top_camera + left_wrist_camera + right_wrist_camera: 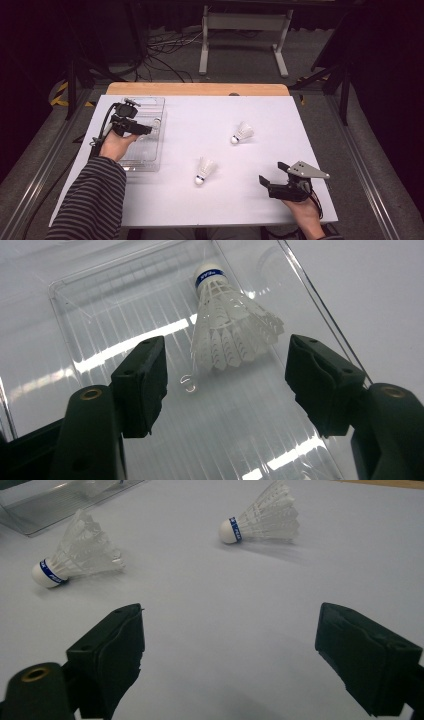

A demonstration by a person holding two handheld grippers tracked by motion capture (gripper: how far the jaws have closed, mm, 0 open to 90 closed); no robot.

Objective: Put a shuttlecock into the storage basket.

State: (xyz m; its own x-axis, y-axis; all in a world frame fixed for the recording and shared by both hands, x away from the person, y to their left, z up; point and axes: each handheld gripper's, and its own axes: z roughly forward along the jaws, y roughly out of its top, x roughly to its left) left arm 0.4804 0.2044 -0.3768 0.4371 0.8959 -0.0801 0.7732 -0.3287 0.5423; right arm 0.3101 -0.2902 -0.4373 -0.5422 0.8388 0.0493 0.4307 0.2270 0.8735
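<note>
A white shuttlecock [227, 325] with a blue-banded cork lies in a clear plastic tray [100, 315], cork pointing away from me. My left gripper [222, 347] hovers over it, open, its jaws on either side of the feather skirt with a gap on each side. In the high view the left gripper [145, 128] is over the tray [150, 102] at the table's left. Two more shuttlecocks lie on the white table: one near the middle [205, 170], one farther right [243, 133]. My right gripper [271, 172] rests open near the front right, with nothing between its jaws.
From the right gripper [230, 612] the near shuttlecock [75, 550] lies ahead to the left and the far one [265, 517] ahead to the right, with the tray's corner [50, 505] at top left. A wooden strip [197, 89] borders the table's far edge.
</note>
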